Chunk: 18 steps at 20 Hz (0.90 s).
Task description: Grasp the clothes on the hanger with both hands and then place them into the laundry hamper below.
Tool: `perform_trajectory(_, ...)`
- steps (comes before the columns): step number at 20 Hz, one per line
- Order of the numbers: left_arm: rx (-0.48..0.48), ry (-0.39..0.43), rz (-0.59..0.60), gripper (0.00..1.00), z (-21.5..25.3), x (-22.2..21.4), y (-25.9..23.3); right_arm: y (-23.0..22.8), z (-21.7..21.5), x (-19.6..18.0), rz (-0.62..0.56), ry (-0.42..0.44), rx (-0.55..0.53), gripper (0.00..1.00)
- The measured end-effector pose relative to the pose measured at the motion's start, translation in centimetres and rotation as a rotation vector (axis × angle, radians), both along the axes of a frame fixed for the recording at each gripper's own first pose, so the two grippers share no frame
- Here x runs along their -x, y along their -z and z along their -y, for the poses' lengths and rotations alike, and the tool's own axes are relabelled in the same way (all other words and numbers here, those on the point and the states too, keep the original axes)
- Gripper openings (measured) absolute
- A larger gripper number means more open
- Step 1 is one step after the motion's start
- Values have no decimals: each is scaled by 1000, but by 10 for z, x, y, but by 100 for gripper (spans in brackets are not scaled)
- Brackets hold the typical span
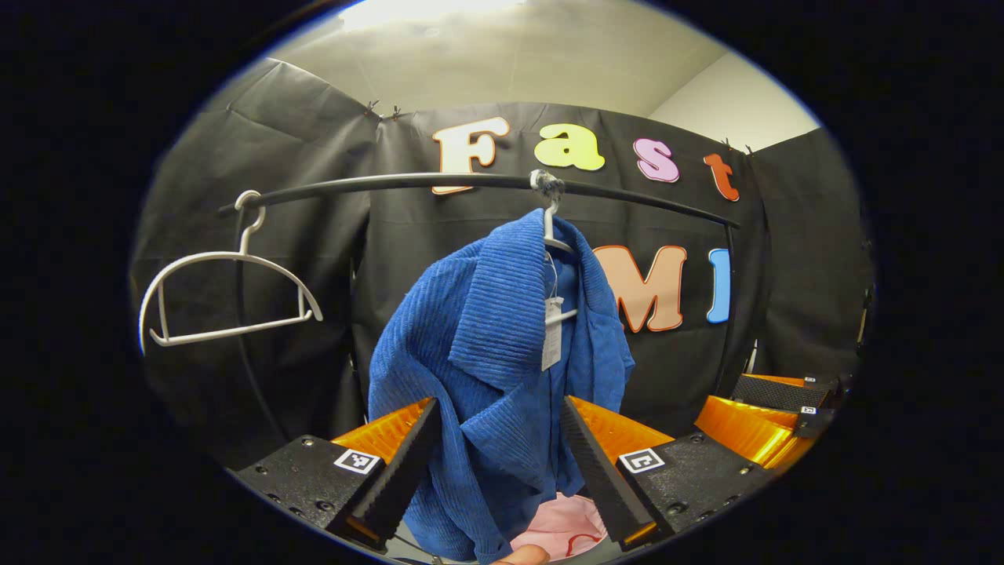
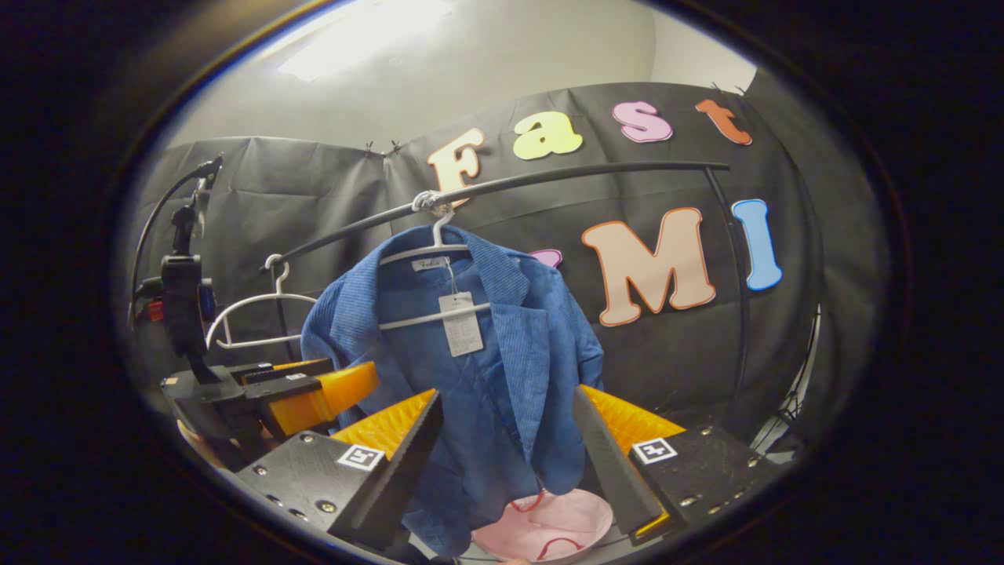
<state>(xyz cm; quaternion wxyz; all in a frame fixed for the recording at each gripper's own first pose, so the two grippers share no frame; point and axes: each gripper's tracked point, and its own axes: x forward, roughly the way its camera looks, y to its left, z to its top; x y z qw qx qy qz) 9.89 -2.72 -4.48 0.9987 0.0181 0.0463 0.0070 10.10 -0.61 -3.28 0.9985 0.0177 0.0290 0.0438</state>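
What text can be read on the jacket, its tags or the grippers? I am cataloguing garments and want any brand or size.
Nothing legible:
Hang tag on the blue jacket: print too small to read.
Neck label inside the collar: blurred, unreadable.
Square markers on the right gripper and the left gripper: coded patterns, no words or numbers.

Spare white hanger [image 1: 227,294] hooked at the left end of black rail [image 1: 392,182], possibly plastic, bare
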Motion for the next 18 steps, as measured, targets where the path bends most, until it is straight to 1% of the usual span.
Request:
perform_trajectory(3,-19,-52,10,92,-8,-16,8,-1,8,-36,23,18,9,99)
perform_trajectory(6,-9,-117,-12,92,-5,-30,29,-3,7,-74,68,21,52,99)
perform_trajectory(9,-86,-158,-6,92,-7,-48,40,9,16,-113,78,54,106,99)
perform_trajectory(11,-118,-193,18,88,-20,-54,37,22,15,-138,55,58,119,99)
perform_trajectory(12,-110,-202,34,83,-24,-55,33,26,12,-148,49,49,122,99)
perform_trajectory(13,-91,-197,50,80,-25,-56,30,30,9,-158,48,41,119,99)
perform_trajectory(14,-68,-179,52,83,-24,-56,30,32,4,-166,52,23,116,99)
perform_trajectory(15,-41,-148,53,78,-21,-59,29,33,-2,-174,65,7,114,99)
perform_trajectory(16,-10,-110,55,68,-19,-60,28,31,-5,-181,84,5,121,99)
perform_trajectory(17,30,-74,51,58,-20,-62,29,28,-2,-189,106,22,131,99)
perform_trajectory(18,66,-31,49,48,-17,-62,29,26,5,-198,113,59,142,94)
